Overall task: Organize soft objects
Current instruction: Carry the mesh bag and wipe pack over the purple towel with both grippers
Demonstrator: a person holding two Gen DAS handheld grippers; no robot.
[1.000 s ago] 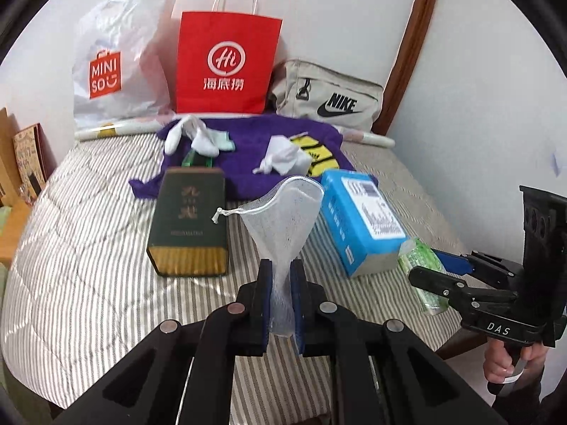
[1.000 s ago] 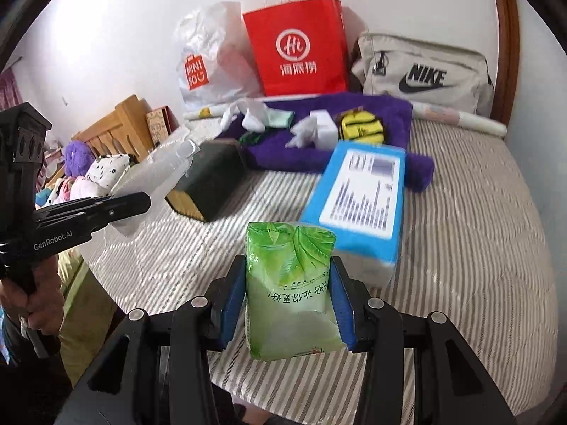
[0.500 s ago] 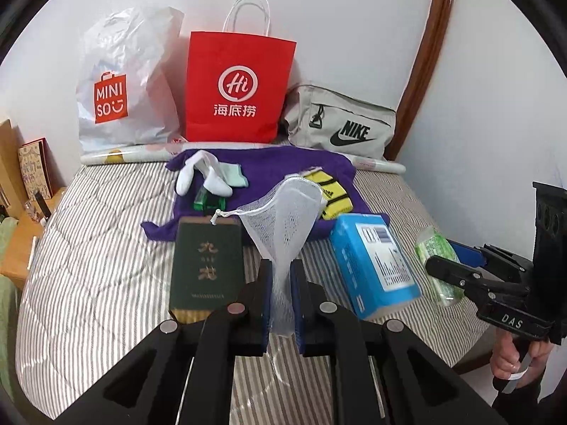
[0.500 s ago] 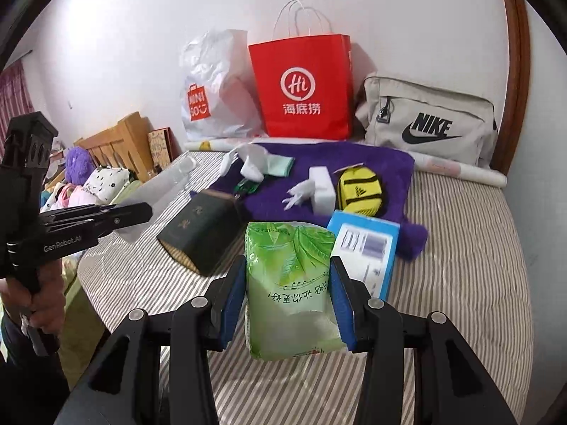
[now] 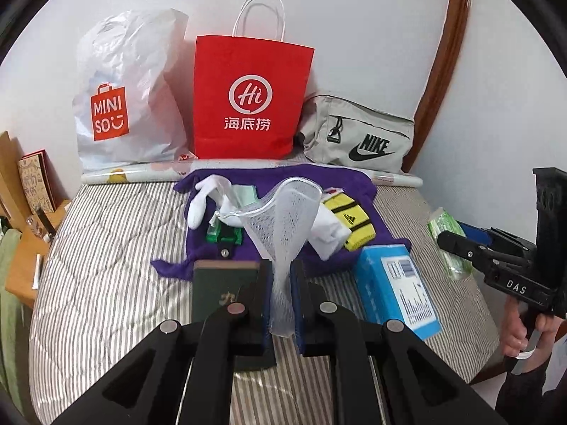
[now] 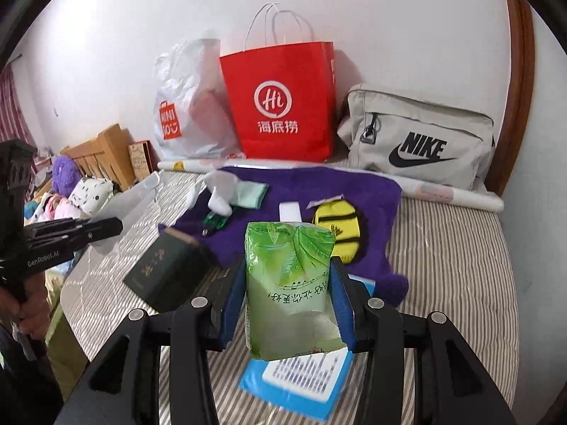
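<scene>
My left gripper (image 5: pixel 281 276) is shut on a white mesh drawstring bag (image 5: pixel 283 219), held up above the striped bed with its mouth open. My right gripper (image 6: pixel 288 283) is shut on a green tissue pack (image 6: pixel 290 283), held above the blue box (image 6: pixel 301 386). The right gripper and green pack also show at the right in the left wrist view (image 5: pixel 448 244). On the purple towel (image 5: pixel 283 180) lie white socks (image 5: pixel 203 202), a yellow sock (image 5: pixel 351 221), a mint cloth (image 6: pixel 250 193) and a green item (image 5: pixel 223 235).
A dark green box (image 5: pixel 219 290) and the blue box (image 5: pixel 400 290) lie on the bed (image 5: pixel 106 265). A MINISO plastic bag (image 5: pixel 124 95), a red paper bag (image 5: pixel 250 99) and a grey Nike bag (image 5: pixel 358 138) stand against the wall. A wooden bedside shelf (image 5: pixel 21 219) is at left.
Both grippers have risen and pulled back from the bed, still holding the mesh bag and the green pack. The boxes now sit lower in both views.
</scene>
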